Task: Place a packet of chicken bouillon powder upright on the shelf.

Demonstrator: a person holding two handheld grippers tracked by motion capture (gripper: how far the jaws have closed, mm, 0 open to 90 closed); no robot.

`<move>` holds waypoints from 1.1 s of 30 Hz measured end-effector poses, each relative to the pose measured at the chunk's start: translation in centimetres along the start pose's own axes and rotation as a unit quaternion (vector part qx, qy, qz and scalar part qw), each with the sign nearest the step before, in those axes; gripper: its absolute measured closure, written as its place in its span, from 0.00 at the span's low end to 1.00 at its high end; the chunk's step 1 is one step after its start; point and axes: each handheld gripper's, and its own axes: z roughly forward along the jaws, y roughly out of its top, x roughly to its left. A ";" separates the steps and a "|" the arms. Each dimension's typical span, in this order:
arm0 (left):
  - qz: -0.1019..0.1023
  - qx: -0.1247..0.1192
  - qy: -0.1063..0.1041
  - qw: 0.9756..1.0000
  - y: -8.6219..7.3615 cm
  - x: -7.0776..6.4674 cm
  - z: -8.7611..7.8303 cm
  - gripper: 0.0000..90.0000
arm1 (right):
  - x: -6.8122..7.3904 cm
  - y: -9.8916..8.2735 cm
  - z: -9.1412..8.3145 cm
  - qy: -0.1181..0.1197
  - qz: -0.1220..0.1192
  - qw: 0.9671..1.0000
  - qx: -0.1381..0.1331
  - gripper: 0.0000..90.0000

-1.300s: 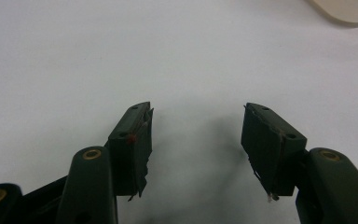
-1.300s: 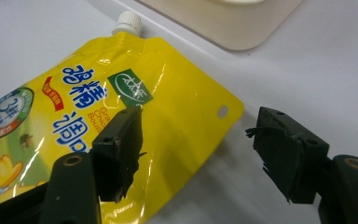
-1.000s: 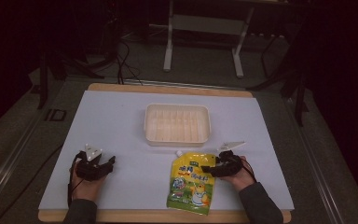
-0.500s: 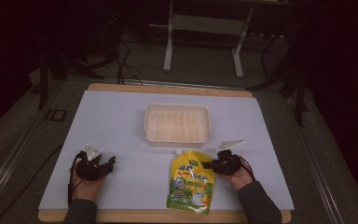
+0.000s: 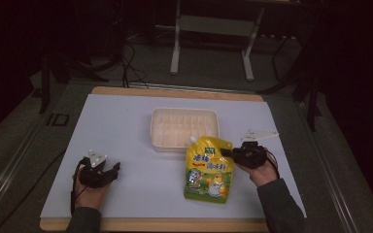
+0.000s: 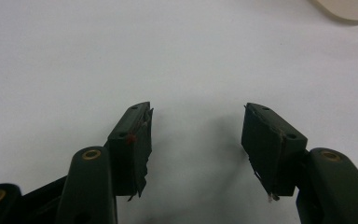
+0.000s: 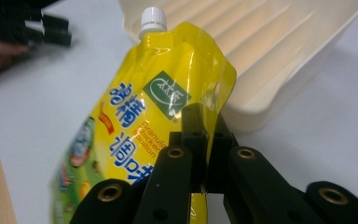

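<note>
Where the white sheet covers the wooden table, one yellow pouch lies flat, near the person's edge and right of centre. Glossy yellow film, blue characters down the front, a green diamond logo near the top, a cartoon figure lower down, green band at the base. One white screw cap on a spout at its upper left corner; in the right gripper view the cap sits against the rim of the tray. The pouch's upper right corner is lifted and curled.

Right gripper: jaws closed together on that curled upper edge of the pouch, yellow film pinched between the two black pads, seen plainly in the right gripper view. Right hand behind it, dark sleeve entering from the bottom edge.

Left gripper: jaws spread wide, nothing between them, bare white sheet below, in the left gripper view. It rests low over the sheet at the near left, well apart from the pouch. Left hand holds it.

Count: one pouch, one cap, one cream ribbed tray just beyond the pouch's top, two grippers, two hands. A metal stand's two legs on the floor beyond the table.
</note>
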 end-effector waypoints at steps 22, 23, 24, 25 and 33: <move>0.004 0.002 0.000 1.000 0.0 -0.1 0.1 0.47 | 0.1 0.8 -4.8 -0.012 -0.026 1.000 -0.006 0.91; 0.005 0.002 0.000 1.000 0.0 -0.1 0.0 0.47 | 0.2 0.6 -5.0 -0.001 -0.020 1.000 -0.001 0.91; 0.005 0.002 0.000 1.000 0.0 -0.1 0.0 0.47 | 0.2 0.6 -5.1 0.001 -0.021 1.000 0.000 0.91; 0.005 0.002 0.000 1.000 0.0 -0.1 0.0 0.47 | 0.2 0.6 -5.2 0.003 -0.022 1.000 0.002 0.90; 0.004 0.002 -0.001 1.000 0.0 -0.1 0.0 0.47 | -0.1 0.4 -4.9 0.011 -0.029 0.999 0.027 0.88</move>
